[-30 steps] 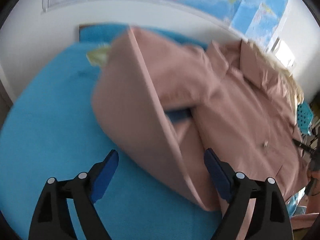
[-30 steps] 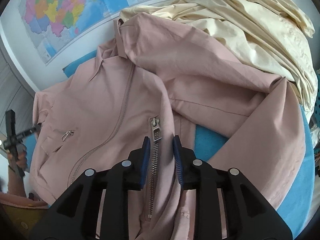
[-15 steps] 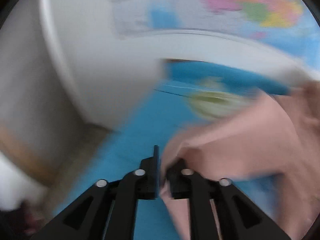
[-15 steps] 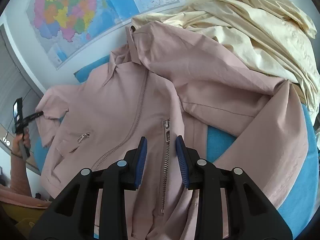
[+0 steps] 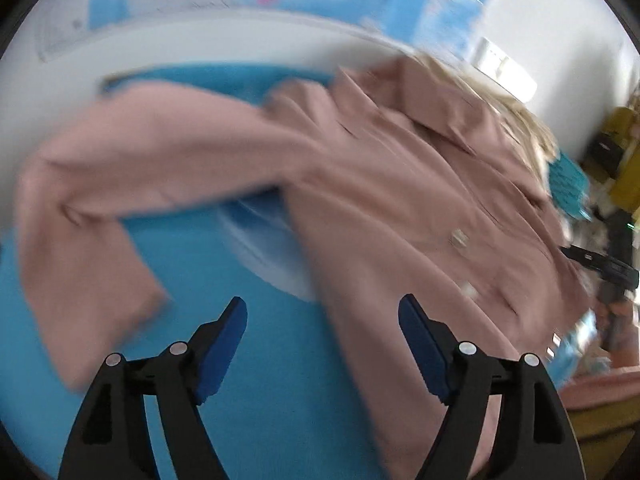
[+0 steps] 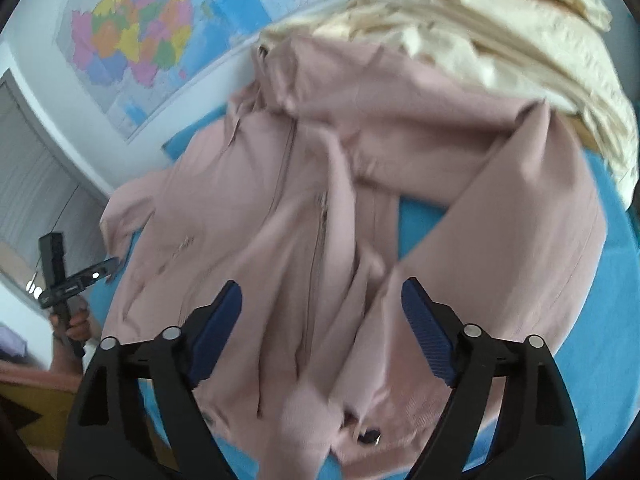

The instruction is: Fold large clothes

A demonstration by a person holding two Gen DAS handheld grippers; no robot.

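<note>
Wall map (image 6: 132, 40), blue table cover (image 5: 280, 380), cream garment (image 6: 520, 40)

left gripper (image 5: 322, 322) jaws opening, empty | pink jacket (image 5: 400, 184) on blue cloth (image 5: 280, 400)

The jacket (image 6: 304, 184) is matt pink woven cloth, softly creased, with a metal zip (image 6: 316, 236) down its front, and it lies on a blue cover (image 5: 280, 380) that looks smooth and matt. Beside it the cream garment (image 6: 500, 40) is a thinner, crinkled cloth with a faint sheen. The map (image 6: 132, 36) on the wall is glossy printed paper.
</note>
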